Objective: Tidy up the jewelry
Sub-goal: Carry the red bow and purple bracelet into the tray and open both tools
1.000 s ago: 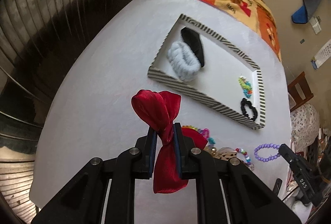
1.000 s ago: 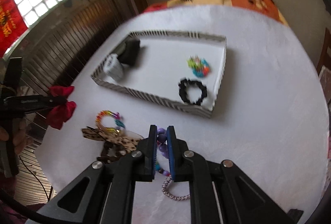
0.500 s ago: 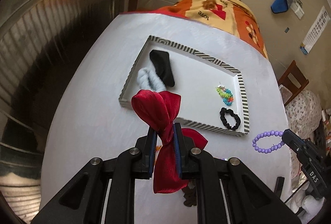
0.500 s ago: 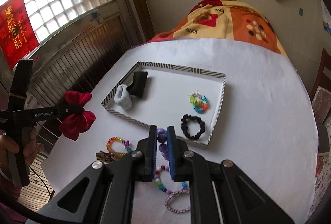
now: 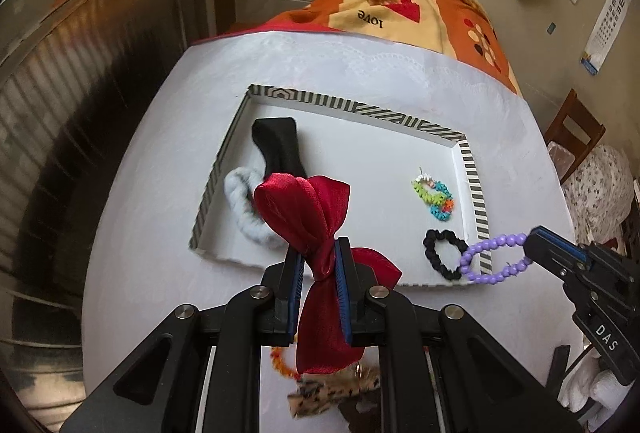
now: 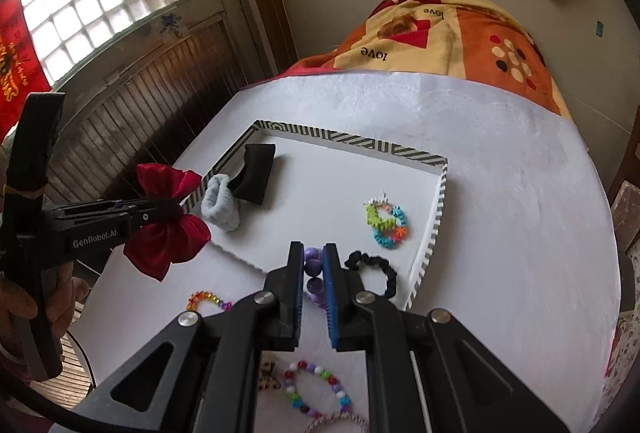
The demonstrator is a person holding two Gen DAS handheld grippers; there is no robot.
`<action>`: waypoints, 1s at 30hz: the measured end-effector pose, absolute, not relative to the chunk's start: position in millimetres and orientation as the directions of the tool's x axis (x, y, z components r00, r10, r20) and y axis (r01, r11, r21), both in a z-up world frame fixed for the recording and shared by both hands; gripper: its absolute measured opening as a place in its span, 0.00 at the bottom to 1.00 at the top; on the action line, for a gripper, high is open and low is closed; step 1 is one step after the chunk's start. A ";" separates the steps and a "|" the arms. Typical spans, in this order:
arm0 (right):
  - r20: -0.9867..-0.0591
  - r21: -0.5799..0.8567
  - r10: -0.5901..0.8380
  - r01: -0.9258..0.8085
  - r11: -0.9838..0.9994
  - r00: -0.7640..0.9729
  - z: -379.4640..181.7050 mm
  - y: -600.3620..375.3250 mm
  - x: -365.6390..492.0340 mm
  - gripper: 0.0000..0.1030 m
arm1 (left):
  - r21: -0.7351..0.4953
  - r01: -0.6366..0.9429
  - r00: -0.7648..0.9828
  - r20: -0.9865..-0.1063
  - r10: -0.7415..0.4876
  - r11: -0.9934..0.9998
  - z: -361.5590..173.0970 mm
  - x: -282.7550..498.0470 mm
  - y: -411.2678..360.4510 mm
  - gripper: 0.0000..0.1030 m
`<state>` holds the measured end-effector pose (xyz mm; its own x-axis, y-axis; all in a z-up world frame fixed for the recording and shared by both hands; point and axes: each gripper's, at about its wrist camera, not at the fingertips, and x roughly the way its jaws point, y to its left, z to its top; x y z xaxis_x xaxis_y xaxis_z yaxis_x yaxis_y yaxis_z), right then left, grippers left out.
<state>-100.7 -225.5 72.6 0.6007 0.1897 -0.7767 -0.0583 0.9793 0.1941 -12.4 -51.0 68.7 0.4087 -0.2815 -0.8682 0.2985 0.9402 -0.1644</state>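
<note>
While you hold both grippers over the white-covered table (image 5: 132, 233), the striped-rim tray (image 5: 352, 107) lies near its middle, in front of an orange patterned blanket (image 6: 460, 29). Your left gripper (image 5: 318, 265) is clamped tight on the knot of a red satin bow (image 5: 308, 213), which hangs in the air above the tray's near left corner; in the right wrist view your left hand (image 6: 60, 297) is wrapped round the handle. Your right gripper (image 6: 313, 265) is pinched narrow on a purple bead bracelet (image 5: 494, 259), whose loop dangles over the tray's near right corner. Inside the tray, a black fabric band (image 6: 254, 173) and a pale grey fuzzy scrunchie (image 6: 220, 203) lie touching at the left end; a multicoloured bracelet (image 6: 386, 223) and a black scrunchie (image 6: 372, 269) lie near the right wall. On the cloth in front of the tray rest a leopard-print bow (image 5: 332, 391), an orange bead bracelet (image 6: 208, 299) and a mixed-colour bead bracelet (image 6: 316, 389).
</note>
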 end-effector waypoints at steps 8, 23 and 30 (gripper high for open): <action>-0.797 0.206 0.191 -0.039 0.978 0.574 53.9 -243.1 -39.2 0.09 | -0.170 0.297 0.357 -0.893 -0.274 0.940 41.2 23.7 -71.8 0.00; -0.853 0.200 0.100 0.144 0.969 0.513 -19.7 -318.7 70.9 0.09 | -0.166 0.236 0.280 -0.932 -0.231 0.958 -13.5 68.9 -83.4 0.00; -0.876 0.154 0.059 0.161 0.975 0.479 -42.5 -324.6 70.7 0.09 | -0.159 0.229 0.277 -0.935 -0.221 0.960 -22.1 71.2 -83.6 0.00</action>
